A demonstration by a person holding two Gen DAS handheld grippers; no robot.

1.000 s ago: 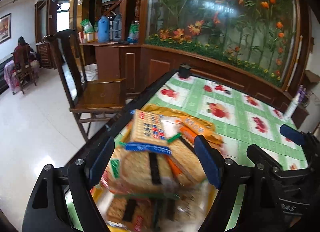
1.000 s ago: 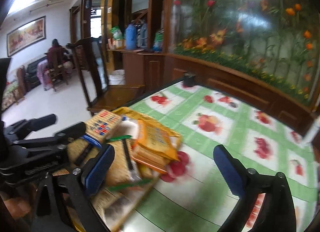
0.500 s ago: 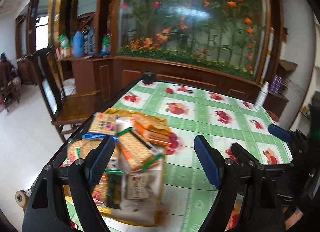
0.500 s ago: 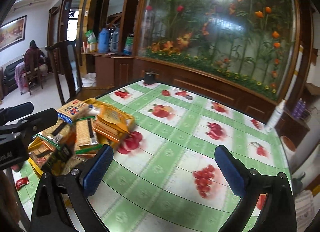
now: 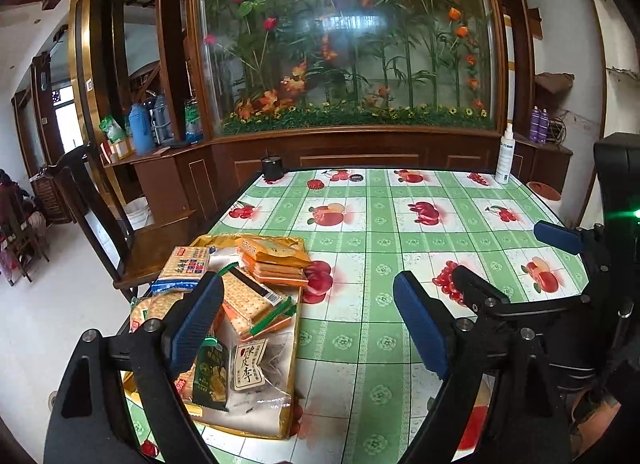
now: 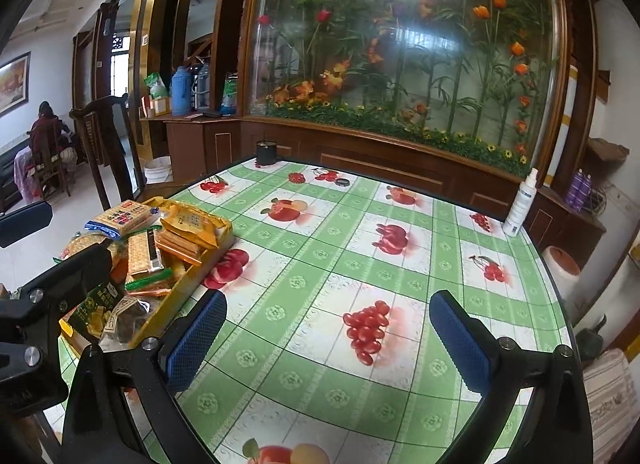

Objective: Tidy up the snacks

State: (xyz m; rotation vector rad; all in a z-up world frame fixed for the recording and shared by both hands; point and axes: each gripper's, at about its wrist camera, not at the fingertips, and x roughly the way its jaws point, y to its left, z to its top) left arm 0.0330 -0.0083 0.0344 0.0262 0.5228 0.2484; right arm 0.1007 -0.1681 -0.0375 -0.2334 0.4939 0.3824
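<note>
both claws hang spread and empty above the table (image 5: 360, 224): the left gripper (image 5: 308, 324) over the pile's right edge, the right gripper (image 6: 328, 340) over bare cloth, well apart from the snacks. the snacks (image 5: 240, 296) lie heaped in a yellow tray (image 5: 296, 348) at the table's near-left corner. they look light, their wrappers slick and crinkly, the crackers (image 5: 248, 296) inside brittle. better to pinch a pack across its short sides, gently, or by a sealed end.
</note>
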